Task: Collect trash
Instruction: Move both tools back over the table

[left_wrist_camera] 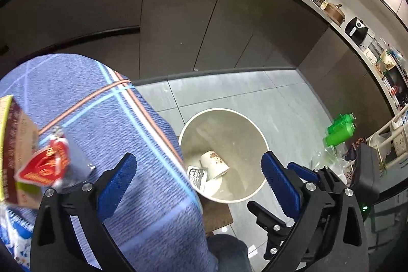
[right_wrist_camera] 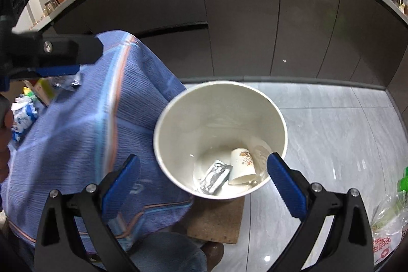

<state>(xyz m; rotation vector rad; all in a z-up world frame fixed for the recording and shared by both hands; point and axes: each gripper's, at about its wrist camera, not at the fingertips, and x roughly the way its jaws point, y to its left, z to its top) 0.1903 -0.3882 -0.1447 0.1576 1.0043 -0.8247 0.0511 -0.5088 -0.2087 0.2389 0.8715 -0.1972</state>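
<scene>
A white round bin (left_wrist_camera: 257,142) (right_wrist_camera: 165,144) stands on the floor beside a table with a blue striped cloth (left_wrist_camera: 102,119) (right_wrist_camera: 76,131). Inside lie a paper cup (left_wrist_camera: 214,163) (right_wrist_camera: 242,166) and a foil wrapper (left_wrist_camera: 197,176) (right_wrist_camera: 215,176). My left gripper (left_wrist_camera: 196,177) is open and empty above the table edge and bin. My right gripper (right_wrist_camera: 204,175) is open and empty over the bin; it also shows in the left wrist view (left_wrist_camera: 303,172). A red wrapper (left_wrist_camera: 46,165), a brown box (left_wrist_camera: 15,144) and a blue-white packet (left_wrist_camera: 15,228) (right_wrist_camera: 23,119) lie on the cloth.
Dark cabinet fronts (left_wrist_camera: 178,17) (right_wrist_camera: 242,17) run behind under a cluttered counter. Green bottles (left_wrist_camera: 339,129) and plastic bags (right_wrist_camera: 390,221) sit on the grey tile floor at right. A brown board (right_wrist_camera: 216,218) lies under the bin.
</scene>
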